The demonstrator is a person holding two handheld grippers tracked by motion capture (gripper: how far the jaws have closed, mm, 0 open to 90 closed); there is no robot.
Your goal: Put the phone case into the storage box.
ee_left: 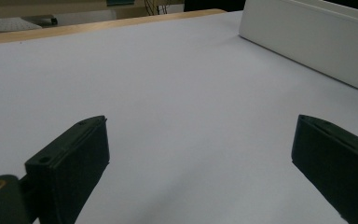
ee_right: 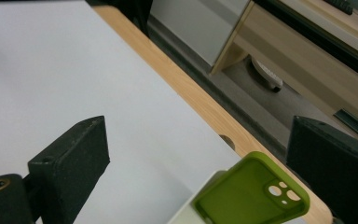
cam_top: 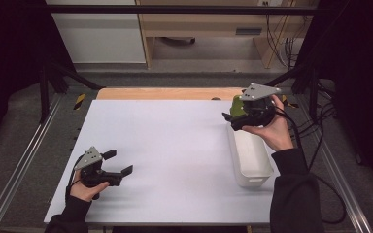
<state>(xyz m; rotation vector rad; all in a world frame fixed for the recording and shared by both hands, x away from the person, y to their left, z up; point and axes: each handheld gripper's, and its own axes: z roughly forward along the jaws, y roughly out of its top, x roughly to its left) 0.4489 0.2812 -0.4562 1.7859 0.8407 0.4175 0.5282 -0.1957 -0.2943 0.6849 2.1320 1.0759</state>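
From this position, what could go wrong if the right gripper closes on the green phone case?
1. The green phone case leans on the far end of the white bin, close to the table edge; a push could tip it off the table.
2. The right gripper is open, with the case nearer one of its fingers, so an off-center squeeze may knock it aside.

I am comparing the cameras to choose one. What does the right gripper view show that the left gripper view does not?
Right gripper view: a green phone case with its camera cut-out, lying between the open right tongs, and past the table's wooden edge, the floor and a wooden cabinet.

Left gripper view: the long outer wall of the white bin, far ahead of the open left tongs.

Both: the white table surface and two black jaws set wide apart.
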